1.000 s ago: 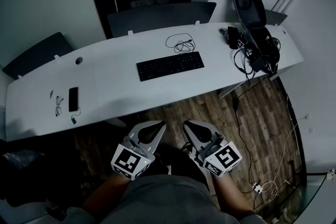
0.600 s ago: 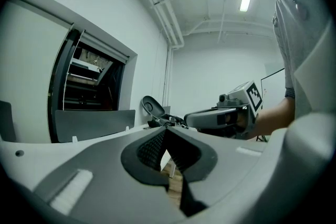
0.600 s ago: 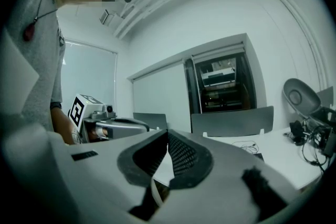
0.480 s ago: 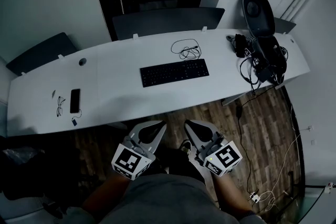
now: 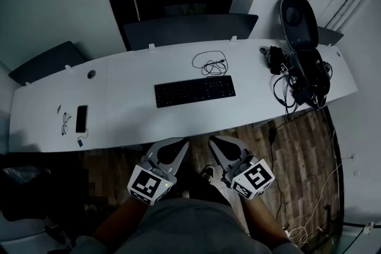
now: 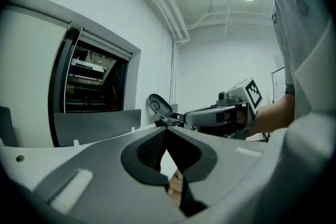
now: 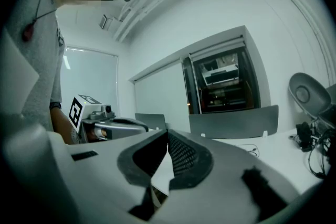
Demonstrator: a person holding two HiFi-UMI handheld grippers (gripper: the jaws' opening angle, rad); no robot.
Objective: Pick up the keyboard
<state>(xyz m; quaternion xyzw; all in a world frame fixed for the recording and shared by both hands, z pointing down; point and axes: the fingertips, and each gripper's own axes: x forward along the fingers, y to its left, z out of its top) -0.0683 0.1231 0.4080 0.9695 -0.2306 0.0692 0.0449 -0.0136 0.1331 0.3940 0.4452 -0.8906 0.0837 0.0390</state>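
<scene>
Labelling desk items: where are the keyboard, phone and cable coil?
keyboard (image 5: 195,91), head view, middle of keys.
phone (image 5: 81,119), head view, middle of screen.
cable (image 5: 211,67), head view, on its tangle.

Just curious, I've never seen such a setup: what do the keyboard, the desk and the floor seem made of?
Keyboard: likely matte black plastic; its dark keys show no shine.
Desk: smooth white top, perhaps laminate or painted board; plain and even, so uncertain.
Floor: wood or wood-look planks, brown with visible seams.
</scene>
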